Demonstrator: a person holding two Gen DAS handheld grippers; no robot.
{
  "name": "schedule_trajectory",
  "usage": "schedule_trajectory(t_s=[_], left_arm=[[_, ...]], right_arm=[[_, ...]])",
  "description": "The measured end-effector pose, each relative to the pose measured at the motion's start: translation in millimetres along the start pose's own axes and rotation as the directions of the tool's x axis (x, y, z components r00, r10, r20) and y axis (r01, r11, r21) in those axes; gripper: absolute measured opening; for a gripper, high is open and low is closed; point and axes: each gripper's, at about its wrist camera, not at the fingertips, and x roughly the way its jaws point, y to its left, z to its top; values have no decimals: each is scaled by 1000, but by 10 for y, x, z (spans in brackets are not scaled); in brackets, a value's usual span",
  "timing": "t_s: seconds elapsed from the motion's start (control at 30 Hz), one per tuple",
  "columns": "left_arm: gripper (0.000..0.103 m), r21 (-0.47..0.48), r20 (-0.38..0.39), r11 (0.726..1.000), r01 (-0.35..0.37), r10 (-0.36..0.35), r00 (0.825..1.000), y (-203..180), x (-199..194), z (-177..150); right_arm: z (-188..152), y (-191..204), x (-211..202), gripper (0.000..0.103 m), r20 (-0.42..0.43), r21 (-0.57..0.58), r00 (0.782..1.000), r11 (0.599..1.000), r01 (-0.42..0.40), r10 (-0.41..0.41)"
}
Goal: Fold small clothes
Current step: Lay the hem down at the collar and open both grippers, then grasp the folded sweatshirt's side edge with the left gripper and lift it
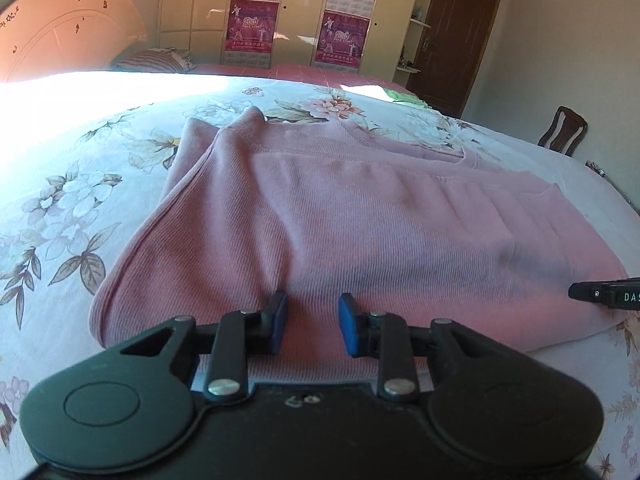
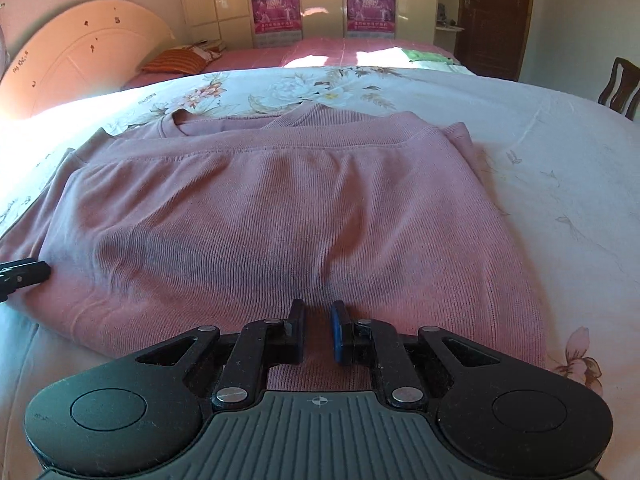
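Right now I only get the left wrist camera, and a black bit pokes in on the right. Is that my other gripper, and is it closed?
Observer: Yes. The right gripper is nearly closed, with pink top fabric in the narrow gap.
Operator: Where on the top is it?
Observer: At the near hem, toward the right side.
Operator: Is that side tidy?
Observer: Its right edge lies flat on the flowered sheet.

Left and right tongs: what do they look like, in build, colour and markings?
Both are black linkage tongs with silver rivets and round side discs. The left tongs carry blue pads on both fingers above a smooth black body. The right tongs show one blue pad and a ribbed grey body with a small crosshair mark.
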Motion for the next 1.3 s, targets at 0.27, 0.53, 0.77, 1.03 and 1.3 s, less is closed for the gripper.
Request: schedule_trajectory(t_s=[0.27,0.53,0.77,1.03,1.3], left_arm=[[37,-31,19,999,-27,27,999,-54,-156,29],[42,-95,-32,994,-55,53,998,5,-200,6],[56,-67,19,996,-51,52,998,-172,-308,148],[60,-29,52,999,-17,19,998,-411,-170,343],[61,-19,-6,996,-89,89,996,-307,281,396]], right_arm=[[6,0,-204,12,43,62,999,998,-16,13],[-67,-143,-301,12,23,104,1000,995,-9,6],[-33,41,-514,64,88,48,996,999,-9,4],[144,116,-450,64,115,60,993,997,-44,37],[362,-82,-114,43,84,74,996,997,7,-13]])
